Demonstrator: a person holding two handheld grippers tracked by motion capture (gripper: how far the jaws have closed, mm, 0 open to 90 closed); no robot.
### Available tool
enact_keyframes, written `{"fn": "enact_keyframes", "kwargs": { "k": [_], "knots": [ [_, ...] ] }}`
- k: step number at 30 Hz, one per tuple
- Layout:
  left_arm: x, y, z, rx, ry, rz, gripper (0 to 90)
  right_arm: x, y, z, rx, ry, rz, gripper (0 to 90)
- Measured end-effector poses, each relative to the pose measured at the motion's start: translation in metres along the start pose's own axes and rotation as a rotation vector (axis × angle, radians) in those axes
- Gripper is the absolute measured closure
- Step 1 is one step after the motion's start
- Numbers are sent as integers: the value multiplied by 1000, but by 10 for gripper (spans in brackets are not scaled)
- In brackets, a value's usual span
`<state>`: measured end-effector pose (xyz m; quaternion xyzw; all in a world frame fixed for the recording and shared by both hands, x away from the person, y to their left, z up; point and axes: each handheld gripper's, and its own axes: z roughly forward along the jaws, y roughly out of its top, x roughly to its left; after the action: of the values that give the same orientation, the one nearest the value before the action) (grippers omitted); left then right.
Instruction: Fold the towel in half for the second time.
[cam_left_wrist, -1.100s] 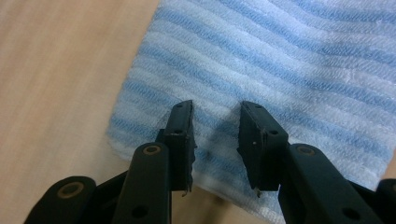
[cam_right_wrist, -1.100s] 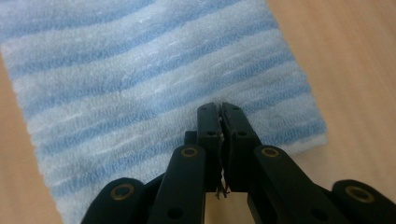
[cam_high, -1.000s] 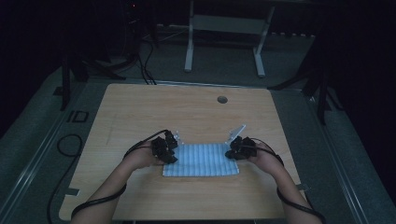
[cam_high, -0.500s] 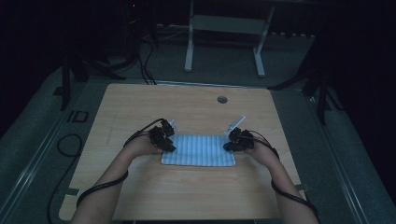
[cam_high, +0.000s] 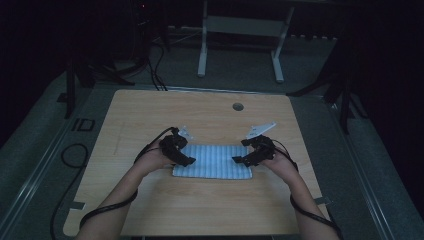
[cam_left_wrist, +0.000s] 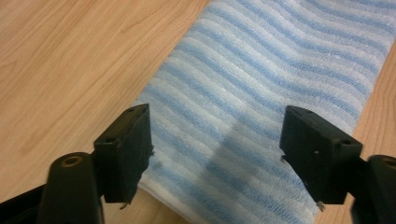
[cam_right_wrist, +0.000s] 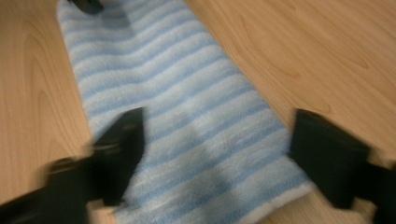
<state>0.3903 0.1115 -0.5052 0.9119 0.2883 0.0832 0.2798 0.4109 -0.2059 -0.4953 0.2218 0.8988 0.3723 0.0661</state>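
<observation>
Towel: blue-striped folded towel (cam_high: 212, 162) lies flat on the wooden table (cam_high: 200, 112), near the person's edge.
Long axis: left to right, stripes along it.
Left gripper (cam_high: 191, 161): jaws just opened wide, over the left end, holding nothing.
Right gripper (cam_high: 235, 160): jaws just opened wide, over the right end, empty.

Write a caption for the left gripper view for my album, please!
The left claw hangs open over one end of a folded blue-and-white striped towel on a wooden table.

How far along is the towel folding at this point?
Done: the blue striped towel lies flat on the table as a narrow folded band. In hand: nothing; the left gripper and right gripper have just been opening, jaws apart over each short end, gripping nothing. Left: possibly another fold, end to end.
</observation>
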Motion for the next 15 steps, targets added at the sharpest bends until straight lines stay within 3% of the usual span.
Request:
{"fn": "enact_keyframes", "kwargs": {
  "k": [2,8,10,15],
  "knots": [
    [-1,-6,0,-11,-4,-12,175,-1,-5,-1,-24,-25,20,146],
    [0,-29,-5,-89,86,-89,28,-3,-28,-5,-76,-110,43,143],
    [3,-39,-8,-116,124,-107,28,-4,-36,-9,-94,-137,54,143],
    [19,-68,-18,-203,156,-230,29,-11,-60,-20,-132,-212,98,144]
  ]
}}
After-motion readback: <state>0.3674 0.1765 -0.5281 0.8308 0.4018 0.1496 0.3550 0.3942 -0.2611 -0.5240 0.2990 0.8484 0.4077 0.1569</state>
